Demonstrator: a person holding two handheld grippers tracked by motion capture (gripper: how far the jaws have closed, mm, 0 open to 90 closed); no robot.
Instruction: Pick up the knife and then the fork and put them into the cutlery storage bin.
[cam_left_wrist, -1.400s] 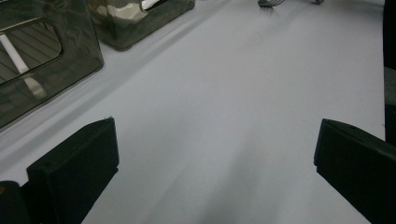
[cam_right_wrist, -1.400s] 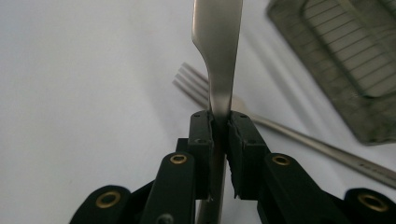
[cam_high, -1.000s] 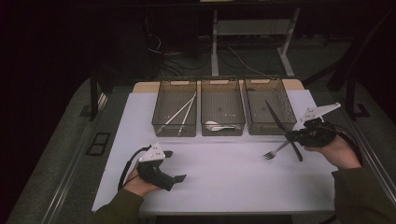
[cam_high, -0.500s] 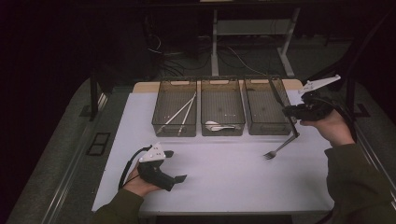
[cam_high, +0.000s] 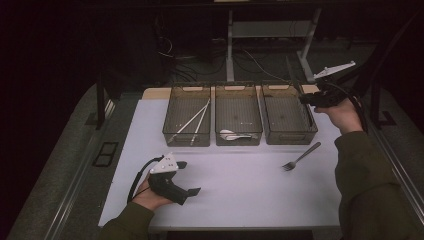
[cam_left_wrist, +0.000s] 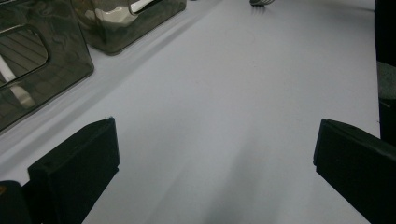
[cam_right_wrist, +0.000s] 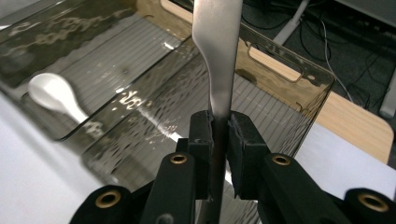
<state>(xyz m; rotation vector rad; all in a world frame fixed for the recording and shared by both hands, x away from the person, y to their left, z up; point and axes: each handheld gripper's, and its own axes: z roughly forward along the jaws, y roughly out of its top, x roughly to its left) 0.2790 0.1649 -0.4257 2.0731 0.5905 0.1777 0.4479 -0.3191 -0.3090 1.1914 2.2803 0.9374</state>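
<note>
A white table (cam_high: 240, 200) takes up the middle and lower part of the high view. Across its far side, in the upper middle of the frame, stand three smoky clear bins in a row. The left bin (cam_high: 185, 140) holds white chopsticks (cam_high: 196, 120) lying aslant. The middle bin (cam_high: 238, 141) holds a white spoon (cam_high: 235, 134) near its front wall. The right bin (cam_high: 291, 137) shows a bare ribbed floor.

At the right edge of the high view a hand in a dark sleeve holds the right gripper (cam_high: 306, 100) raised over the right-hand rim of the right bin. In the right gripper view this gripper (cam_right_wrist: 219, 123) is clamped tight on the flat handle of a metal utensil (cam_right_wrist: 217, 56). The handle rises straight up the middle of the frame and widens toward the top edge, with the bin's ribbed floor behind it. Its working end is hidden below the jaws, so I cannot tell what kind of utensil it is.

In the lower left of the high view the left gripper (cam_high: 190, 177) rests low at the table, jaws spread wide. In the left gripper view (cam_left_wrist: 215, 163) bare white table lies between them.

A metal fork (cam_high: 300, 157) lies alone on the table in front of the right bin, tines toward the lower left; its tip shows at the top edge of the left gripper view (cam_left_wrist: 261, 2)
</note>
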